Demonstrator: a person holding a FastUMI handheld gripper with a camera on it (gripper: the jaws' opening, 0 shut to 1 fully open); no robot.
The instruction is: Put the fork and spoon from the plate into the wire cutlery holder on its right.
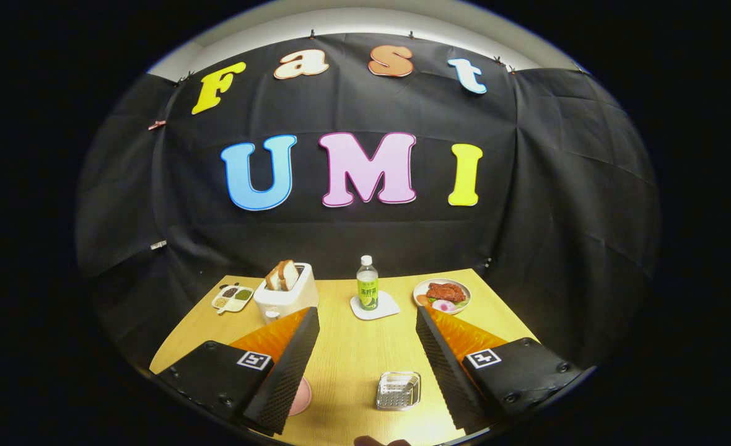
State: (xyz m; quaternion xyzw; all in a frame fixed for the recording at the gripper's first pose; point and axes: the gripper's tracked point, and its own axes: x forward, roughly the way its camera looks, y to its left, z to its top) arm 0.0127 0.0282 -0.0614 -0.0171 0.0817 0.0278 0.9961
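Note:
My gripper (365, 322) hangs high above the wooden table (347, 347), fingers spread wide with nothing between them. Below and between the fingers stands the wire cutlery holder (398, 391), close to the right finger. A pink plate (302, 396) peeks out from behind the left finger (291, 365), which covers most of it. The fork and spoon are hidden from me.
At the back of the table stand a white toaster (286, 291) with bread slices, a green-labelled bottle (367, 284) on a white coaster, a plate of food (442, 294) at the right, and a small sauce tray (233, 298) at the left.

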